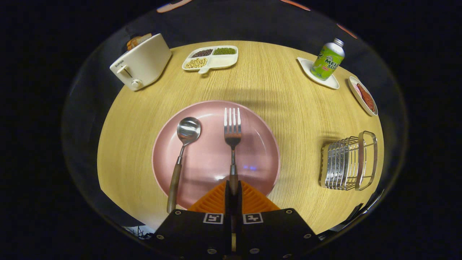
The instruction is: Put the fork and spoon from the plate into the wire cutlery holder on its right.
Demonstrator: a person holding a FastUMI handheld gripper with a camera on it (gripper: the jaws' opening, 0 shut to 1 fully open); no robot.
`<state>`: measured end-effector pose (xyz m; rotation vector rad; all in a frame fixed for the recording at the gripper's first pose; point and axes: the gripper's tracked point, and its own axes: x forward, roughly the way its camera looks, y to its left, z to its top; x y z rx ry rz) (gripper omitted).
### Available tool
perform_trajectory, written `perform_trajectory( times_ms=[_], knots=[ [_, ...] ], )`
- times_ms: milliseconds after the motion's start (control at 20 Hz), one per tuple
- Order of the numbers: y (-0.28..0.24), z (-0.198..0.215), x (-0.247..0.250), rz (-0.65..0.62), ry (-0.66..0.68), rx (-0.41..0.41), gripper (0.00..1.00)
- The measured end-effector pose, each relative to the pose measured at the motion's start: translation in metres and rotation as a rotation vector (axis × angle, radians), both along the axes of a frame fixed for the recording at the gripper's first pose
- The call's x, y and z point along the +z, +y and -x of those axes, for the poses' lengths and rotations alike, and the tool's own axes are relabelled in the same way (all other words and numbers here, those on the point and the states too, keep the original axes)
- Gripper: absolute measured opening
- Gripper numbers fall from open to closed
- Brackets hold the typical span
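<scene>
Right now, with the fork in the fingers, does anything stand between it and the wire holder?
Nothing visible does. The fingers are closed on the fork handle, over the pink plate. Bare table lies between the plate and the wire holder.

Item count on the round wooden table (274,90): one pink plate (252,119), one fork (232,130), one spoon (187,131), one wire cutlery holder (348,160). One cream toaster (142,61). One four-compartment dish (211,57) of beans. One green soda bottle (327,59) on one white coaster (330,83). One small oval dish (362,95). One gripper (233,189), two fingers closed on the fork handle.
</scene>
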<state>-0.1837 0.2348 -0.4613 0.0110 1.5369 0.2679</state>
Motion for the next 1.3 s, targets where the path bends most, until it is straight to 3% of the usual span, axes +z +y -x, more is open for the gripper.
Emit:
perform_trajectory(
  times_ms=[350,700,950,1300],
  knots=[
    [-0.048,-0.019,0.072,0.01,-0.147,-0.099,0.05],
    [-0.156,-0.022,0.123,0.123,-0.196,-0.174,0.05],
    [-0.205,-0.014,0.116,0.146,-0.107,-0.111,0.05],
    [-0.225,-0.009,0.084,0.097,0.091,-0.01,0.05]
  ],
)
